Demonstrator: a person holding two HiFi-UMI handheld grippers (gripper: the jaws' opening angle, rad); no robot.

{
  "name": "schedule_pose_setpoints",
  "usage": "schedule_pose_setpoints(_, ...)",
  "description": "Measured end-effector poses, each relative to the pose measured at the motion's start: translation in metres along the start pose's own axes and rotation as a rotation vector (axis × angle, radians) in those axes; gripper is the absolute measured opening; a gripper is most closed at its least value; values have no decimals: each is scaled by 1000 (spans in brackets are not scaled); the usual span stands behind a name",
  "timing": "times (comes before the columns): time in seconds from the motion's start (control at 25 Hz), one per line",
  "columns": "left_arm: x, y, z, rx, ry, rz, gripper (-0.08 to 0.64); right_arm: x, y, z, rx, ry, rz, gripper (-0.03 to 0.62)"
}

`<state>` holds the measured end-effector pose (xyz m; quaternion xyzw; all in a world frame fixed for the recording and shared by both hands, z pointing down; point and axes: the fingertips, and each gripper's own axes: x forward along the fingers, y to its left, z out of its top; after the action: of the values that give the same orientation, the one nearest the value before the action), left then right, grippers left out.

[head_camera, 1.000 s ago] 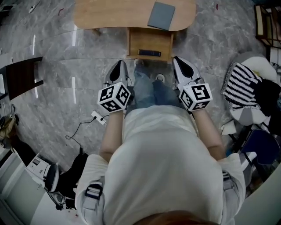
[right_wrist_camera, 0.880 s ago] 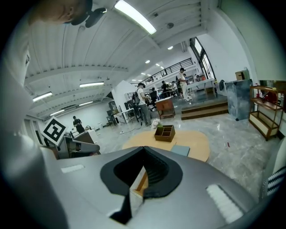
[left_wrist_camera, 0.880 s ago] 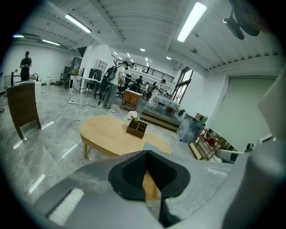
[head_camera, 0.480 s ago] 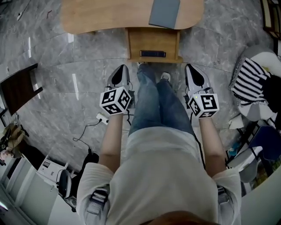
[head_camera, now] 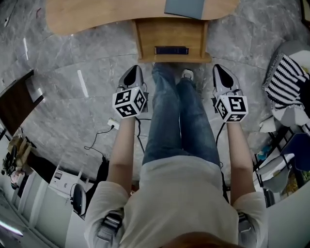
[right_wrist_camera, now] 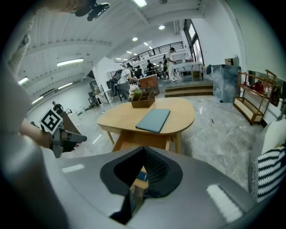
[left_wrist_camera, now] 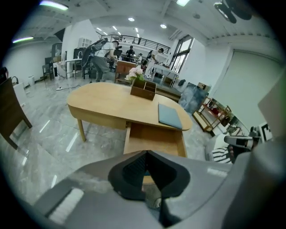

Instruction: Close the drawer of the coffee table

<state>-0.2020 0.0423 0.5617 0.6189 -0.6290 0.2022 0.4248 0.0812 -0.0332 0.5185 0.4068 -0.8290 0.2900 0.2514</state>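
Observation:
The wooden coffee table [head_camera: 97, 14] stands ahead of me, its drawer [head_camera: 169, 34] pulled out toward my legs, a dark handle [head_camera: 170, 50] on its front. A grey book [head_camera: 186, 7] lies on the top. My left gripper [head_camera: 132, 69] hangs left of my knees, jaws shut and empty, short of the drawer front. My right gripper [head_camera: 219, 68] hangs right of my knees, also shut and empty. In the left gripper view the shut jaws [left_wrist_camera: 146, 154] point at the open drawer [left_wrist_camera: 154, 136]. In the right gripper view the jaws [right_wrist_camera: 144, 150] point at the table [right_wrist_camera: 178, 112] and drawer [right_wrist_camera: 134, 142].
A striped cloth [head_camera: 286, 82] lies on a chair at the right. A power strip [head_camera: 112, 124] with its cable lies on the marble floor at the left, near a dark chair [head_camera: 19, 99]. A small box with flowers [left_wrist_camera: 143, 89] stands on the table's far side.
Both grippers have sunk lower beside my legs and tipped further downward. The table and drawer have slid toward the top of the head view. Both stay shut.

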Motion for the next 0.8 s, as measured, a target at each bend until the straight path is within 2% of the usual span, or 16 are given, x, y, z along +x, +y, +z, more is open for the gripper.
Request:
schedule_pose_setpoints(0.12,27,12,-22,44,48,3,7,18,-14,-32,-3,58,-9,-2)
schedule_pose_setpoints(0.32,65,31,-70,83,162,-15,97,39,-34,-83,5,148,-18,3)
schedule_pose_setpoints(0.52,93,53,-120,236,295,-29,243,63,-41,-130,-61,248,-11,114)
schedule_pose_setpoints(0.6,102,62,-136,271,336,-28,274,73,-43,-149,-93,298,-2,166)
schedule_pose_setpoints(0.8,122,76,-163,346,425,-24,313,89,-58,-191,-181,408,-32,237)
